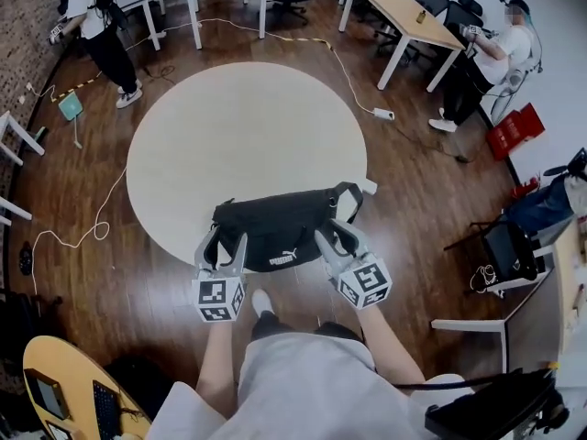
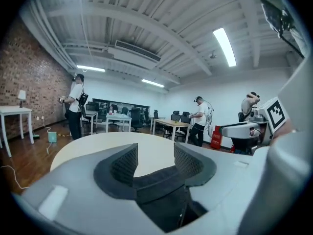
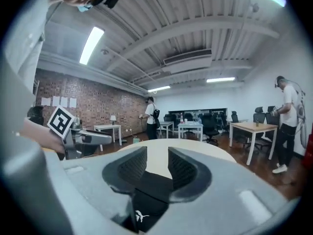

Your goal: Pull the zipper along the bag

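Note:
A black waist bag (image 1: 280, 227) with a white logo lies at the near edge of the round pale table (image 1: 248, 126), its strap looped at the right end. My left gripper (image 1: 223, 243) stands at the bag's near left end and my right gripper (image 1: 341, 236) at its near right end. In the left gripper view the left gripper (image 2: 155, 155) is open, with the bag (image 2: 161, 180) low between its jaws and no pad touching it. In the right gripper view the right gripper (image 3: 157, 163) is open with a narrower gap over the bag (image 3: 146, 195). I cannot make out the zipper pull.
A person (image 1: 101, 26) stands at the far left and another (image 1: 495, 53) sits at the far right by a wooden desk (image 1: 404, 12). A white cable (image 1: 348, 81) runs over the wooden floor. A red bin (image 1: 514, 131) and office chairs stand around.

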### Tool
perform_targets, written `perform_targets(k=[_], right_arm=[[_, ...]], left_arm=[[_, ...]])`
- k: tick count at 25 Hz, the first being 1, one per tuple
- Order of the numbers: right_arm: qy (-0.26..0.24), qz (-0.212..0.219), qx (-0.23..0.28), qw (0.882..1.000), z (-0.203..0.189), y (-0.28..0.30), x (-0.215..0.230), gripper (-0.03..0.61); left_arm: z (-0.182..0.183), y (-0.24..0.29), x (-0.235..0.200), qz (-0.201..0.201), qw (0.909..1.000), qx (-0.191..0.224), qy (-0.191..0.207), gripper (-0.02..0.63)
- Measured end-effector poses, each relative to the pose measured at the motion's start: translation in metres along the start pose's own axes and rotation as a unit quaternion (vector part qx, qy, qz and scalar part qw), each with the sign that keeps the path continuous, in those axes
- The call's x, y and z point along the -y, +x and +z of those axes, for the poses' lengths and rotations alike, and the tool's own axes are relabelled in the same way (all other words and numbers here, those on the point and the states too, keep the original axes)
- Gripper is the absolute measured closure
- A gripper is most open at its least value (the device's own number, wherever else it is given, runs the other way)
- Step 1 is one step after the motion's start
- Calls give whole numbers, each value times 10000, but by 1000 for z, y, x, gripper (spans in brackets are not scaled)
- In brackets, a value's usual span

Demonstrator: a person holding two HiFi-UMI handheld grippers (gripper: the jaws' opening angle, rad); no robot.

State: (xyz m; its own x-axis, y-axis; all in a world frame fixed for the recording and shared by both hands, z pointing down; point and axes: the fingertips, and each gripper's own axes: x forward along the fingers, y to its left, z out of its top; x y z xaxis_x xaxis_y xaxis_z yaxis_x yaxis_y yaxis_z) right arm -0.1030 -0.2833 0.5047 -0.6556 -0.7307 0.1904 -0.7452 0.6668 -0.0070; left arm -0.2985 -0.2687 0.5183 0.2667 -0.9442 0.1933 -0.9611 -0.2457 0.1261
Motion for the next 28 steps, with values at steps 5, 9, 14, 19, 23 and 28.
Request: perform_targets(k=[5,9,14,19,23,28], right_arm=[[-700,39,413,9967,22,-79,-15,437],[-635,145,1063,9922,27,-176,-20,366],[-391,295,1346,9897,37,-274,-45,345],[-282,524,1206,9909,45,-346,-88,337],[-528,595,1340,9878,61,-370,-125,337],[-769,269,1024,9914,49,-387,-140,350]], left_arm=[[17,-68,81,171,9979,589,199,365],[11,-125,162,306,9942,971,348,365],[28,-199,223,845,9887,1202,289,365],[36,-271,300,768,9906,1072,370,368],[43,-303,313,721,9889,1221,437,368],[41,-340,324,590,9889,1316,371,377]])
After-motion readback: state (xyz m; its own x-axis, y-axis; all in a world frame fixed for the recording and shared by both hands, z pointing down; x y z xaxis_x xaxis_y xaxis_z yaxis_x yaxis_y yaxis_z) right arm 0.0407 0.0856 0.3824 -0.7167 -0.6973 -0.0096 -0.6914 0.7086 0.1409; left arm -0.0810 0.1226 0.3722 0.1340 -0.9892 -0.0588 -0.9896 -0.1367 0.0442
